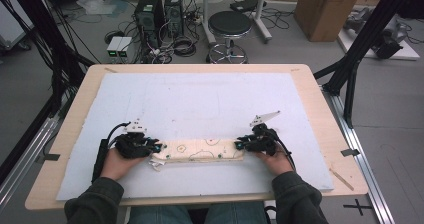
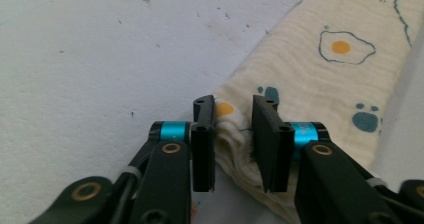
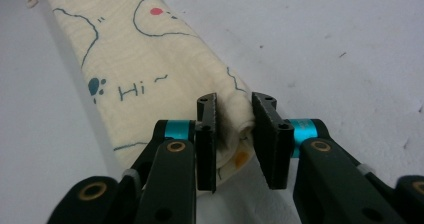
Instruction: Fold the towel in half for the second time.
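You have a folded cream cloth [image 1: 202,150] lying as a long strip across the near part of the white mat [image 1: 200,99], running from nine o'clock to three o'clock just ahead of your forearms. It is printed with small drawings: a fried egg and blue paw marks in the left gripper view, a red dot, dark outlines and the word "Hi" in the right gripper view.

Your left gripper [image 1: 156,147] sits at the nine o'clock end of the strip. In the left gripper view [image 2: 233,144] its two black jaws stand either side of the bunched corner of the cloth [image 2: 300,79]. The folds fill the gap and meet the left jaw, but a thin sliver of shadow runs along the right one, so you cannot tell for sure whether the pinch is firm.

Your right gripper [image 1: 239,145] is at the three o'clock end, facing the left one across the strip. In the right gripper view [image 3: 234,144] the jaws straddle the rolled edge of the cloth [image 3: 150,64]; the roll sits between them, close against both pads, though here too the contact is hard to confirm.

The mat covers most of the wooden table [image 1: 320,129]. Beyond the table, at twelve o'clock, a black stool [image 1: 229,26] stands on the floor, with computer towers [image 1: 159,14] at eleven o'clock and a cardboard box [image 1: 327,9] at one o'clock.
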A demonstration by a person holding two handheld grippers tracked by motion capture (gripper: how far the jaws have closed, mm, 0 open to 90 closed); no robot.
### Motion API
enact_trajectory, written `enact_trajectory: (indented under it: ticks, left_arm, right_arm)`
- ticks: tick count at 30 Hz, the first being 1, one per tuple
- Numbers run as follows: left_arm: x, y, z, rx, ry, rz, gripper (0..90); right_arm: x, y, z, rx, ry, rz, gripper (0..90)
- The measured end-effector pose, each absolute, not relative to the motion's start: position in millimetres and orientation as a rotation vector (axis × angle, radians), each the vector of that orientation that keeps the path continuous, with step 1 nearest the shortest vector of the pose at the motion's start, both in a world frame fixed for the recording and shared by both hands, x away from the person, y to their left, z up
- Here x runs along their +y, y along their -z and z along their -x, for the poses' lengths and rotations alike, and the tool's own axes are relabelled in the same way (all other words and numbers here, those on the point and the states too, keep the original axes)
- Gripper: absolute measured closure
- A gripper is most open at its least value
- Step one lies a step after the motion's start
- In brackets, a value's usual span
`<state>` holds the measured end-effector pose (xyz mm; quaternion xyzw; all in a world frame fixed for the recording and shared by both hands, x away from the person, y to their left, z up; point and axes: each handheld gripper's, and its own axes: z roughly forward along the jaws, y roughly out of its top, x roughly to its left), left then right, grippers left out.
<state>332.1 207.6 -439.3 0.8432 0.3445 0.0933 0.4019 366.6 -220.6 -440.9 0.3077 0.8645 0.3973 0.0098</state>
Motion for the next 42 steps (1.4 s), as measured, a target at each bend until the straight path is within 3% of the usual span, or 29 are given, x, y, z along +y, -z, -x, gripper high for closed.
enact_trajectory:
  ticks: [9, 23, 42]
  left_arm:
    - [205.5, 436.2, -328.8, 0.859, -0.275, -2.131, 79.6]
    - [209.6, 425.7, -336.2, 0.898, -0.341, -2.039, 80.0]
    - [207.4, 413.4, -374.0, 0.976, -0.389, -1.976, 80.0]
  right_arm:
    - [-221.1, 437.7, -364.2, 2.695, -1.251, -0.949, 79.7]
    - [-217.4, 420.8, -373.9, 2.659, -1.236, -0.925, 80.0]
    - [-218.0, 414.8, -409.8, 2.603, -1.234, -1.003, 80.0]
